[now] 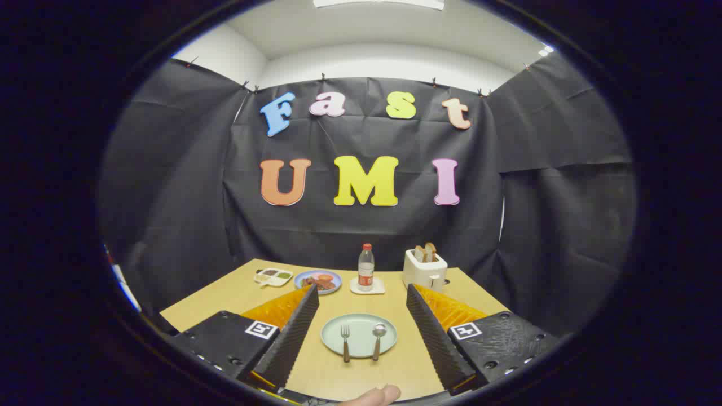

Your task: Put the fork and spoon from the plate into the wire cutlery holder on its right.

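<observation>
Right now your fingers (361, 324) are spread wide and empty; fork (345, 341) and spoon (377, 339) lie on the plate (333, 332) between them, handles pointing toward you.

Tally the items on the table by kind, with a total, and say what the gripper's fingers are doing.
Cutlery: 2, fork and spoon
Plates and dishes: 3, green plate, blue plate, divided dish
Bottle: 1, bottle on a coaster
Coaster: 1
Toaster: 1, toaster
Total: 8
The gripper is open, fingers either side of the green plate.
</observation>
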`<state>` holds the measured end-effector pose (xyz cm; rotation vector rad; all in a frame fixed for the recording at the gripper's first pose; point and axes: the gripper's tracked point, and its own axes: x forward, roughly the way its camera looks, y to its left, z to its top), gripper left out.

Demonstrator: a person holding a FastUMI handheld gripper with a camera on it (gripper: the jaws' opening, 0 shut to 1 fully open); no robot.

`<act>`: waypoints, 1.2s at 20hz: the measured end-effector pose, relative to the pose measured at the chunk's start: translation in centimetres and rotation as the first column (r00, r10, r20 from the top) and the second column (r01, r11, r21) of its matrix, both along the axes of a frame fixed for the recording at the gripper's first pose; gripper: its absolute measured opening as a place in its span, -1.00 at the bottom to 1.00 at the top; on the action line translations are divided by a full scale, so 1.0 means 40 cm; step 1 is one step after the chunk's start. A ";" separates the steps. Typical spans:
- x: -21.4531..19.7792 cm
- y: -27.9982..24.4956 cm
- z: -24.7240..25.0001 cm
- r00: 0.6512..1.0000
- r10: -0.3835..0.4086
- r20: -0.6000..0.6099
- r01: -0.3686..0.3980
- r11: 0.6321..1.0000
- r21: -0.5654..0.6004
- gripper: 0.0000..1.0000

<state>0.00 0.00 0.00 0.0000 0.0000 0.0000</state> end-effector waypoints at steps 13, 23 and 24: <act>0.023 -0.067 0.011 1.000 0.001 -0.011 -0.001 1.000 0.024 0.89; 0.090 -0.048 -0.075 0.993 0.028 -0.117 -0.026 1.000 0.012 0.90; 0.105 -0.046 -0.090 0.990 0.028 -0.141 -0.027 1.000 0.007 0.90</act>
